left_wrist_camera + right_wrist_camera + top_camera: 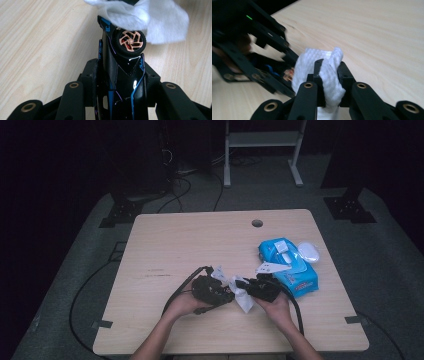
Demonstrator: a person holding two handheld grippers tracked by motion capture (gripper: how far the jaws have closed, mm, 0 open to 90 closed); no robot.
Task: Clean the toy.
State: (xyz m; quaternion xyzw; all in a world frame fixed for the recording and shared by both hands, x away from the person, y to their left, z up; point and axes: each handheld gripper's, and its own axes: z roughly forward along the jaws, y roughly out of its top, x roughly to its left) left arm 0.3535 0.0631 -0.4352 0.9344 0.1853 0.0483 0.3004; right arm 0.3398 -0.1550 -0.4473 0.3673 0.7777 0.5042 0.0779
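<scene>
Toy car [122,72], black with blue trim and a copper-spoked wheel [130,41], sits clamped between the pads of the left tool [216,292], lower centre of the high view above the worktop [180,240]. The right tool [329,75] is closed on a white wipe [324,72]. Hold the car steady; draw the wipe along the bodywork with light pressure, avoiding the wheel. The wipe pack [290,265] lies at centre right.

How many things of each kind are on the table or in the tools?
Toy cars: 1, black, in the left tool
Loose white wipes: 1, in the right tool
Blue wipe packs: 1
White oval lids or caps beside the pack: 1
Total: 4
</scene>
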